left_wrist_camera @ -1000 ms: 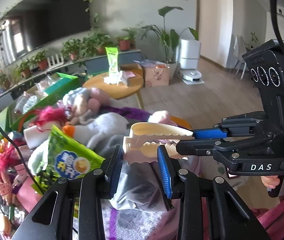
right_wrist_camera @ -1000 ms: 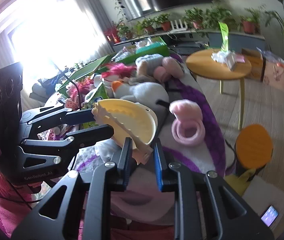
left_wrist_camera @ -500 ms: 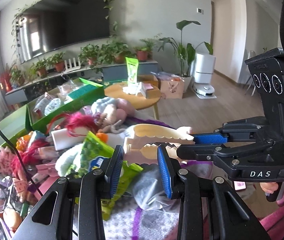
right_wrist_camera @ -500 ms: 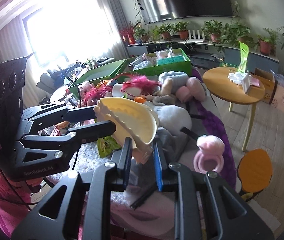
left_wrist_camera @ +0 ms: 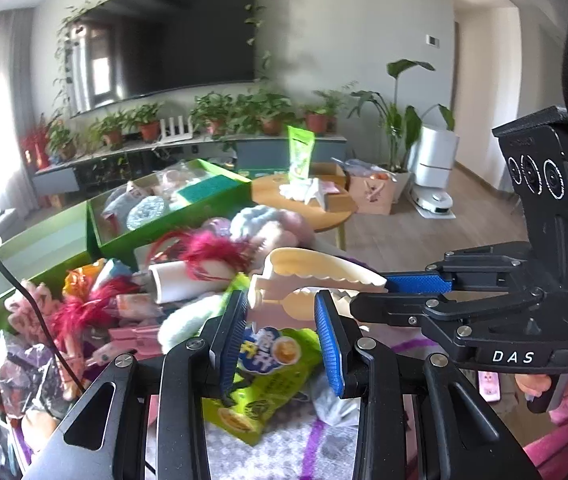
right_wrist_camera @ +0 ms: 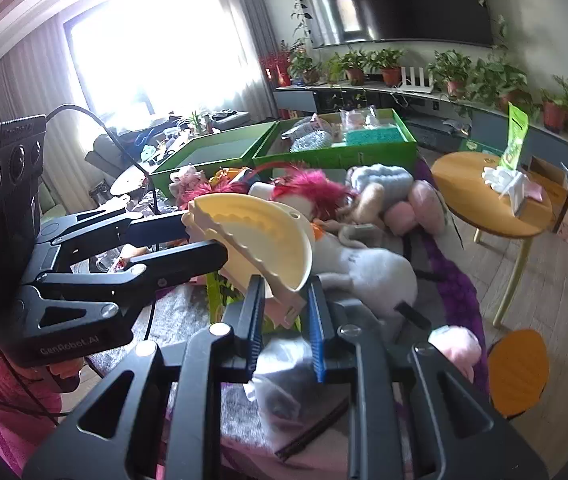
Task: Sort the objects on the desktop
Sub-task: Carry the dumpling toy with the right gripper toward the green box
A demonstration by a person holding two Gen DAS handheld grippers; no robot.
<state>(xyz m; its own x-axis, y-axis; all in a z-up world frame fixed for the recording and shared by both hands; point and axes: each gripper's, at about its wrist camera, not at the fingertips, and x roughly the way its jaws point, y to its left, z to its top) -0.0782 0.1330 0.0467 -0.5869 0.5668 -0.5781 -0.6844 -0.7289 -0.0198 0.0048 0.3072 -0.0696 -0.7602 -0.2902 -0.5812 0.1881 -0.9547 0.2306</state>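
Observation:
A cream-yellow dumpling mould (left_wrist_camera: 316, 276) (right_wrist_camera: 256, 236) with scalloped edges is held in the air between both grippers. My left gripper (left_wrist_camera: 280, 332) is shut on its hinge end; it also shows in the right wrist view (right_wrist_camera: 200, 236). My right gripper (right_wrist_camera: 284, 320) is shut on the mould's lower edge; it shows from the side in the left wrist view (left_wrist_camera: 396, 292). Below lies a green snack bag (left_wrist_camera: 260, 376). Two green boxes stand behind the pile, one empty (right_wrist_camera: 212, 152), one holding scourers and a sponge (right_wrist_camera: 348, 140).
The table is heaped with plush toys (right_wrist_camera: 368, 264), pink-haired dolls (left_wrist_camera: 204, 252), a white roll (left_wrist_camera: 172, 280) and small bags (left_wrist_camera: 16, 376). A round yellow side table (right_wrist_camera: 492, 200) and an orange stool (right_wrist_camera: 516, 368) stand to the right. Plants and a TV line the far wall.
Both grippers have lifted and tilted up together with the mould still held. The green snack bag and boxes have come into fuller view below and behind.

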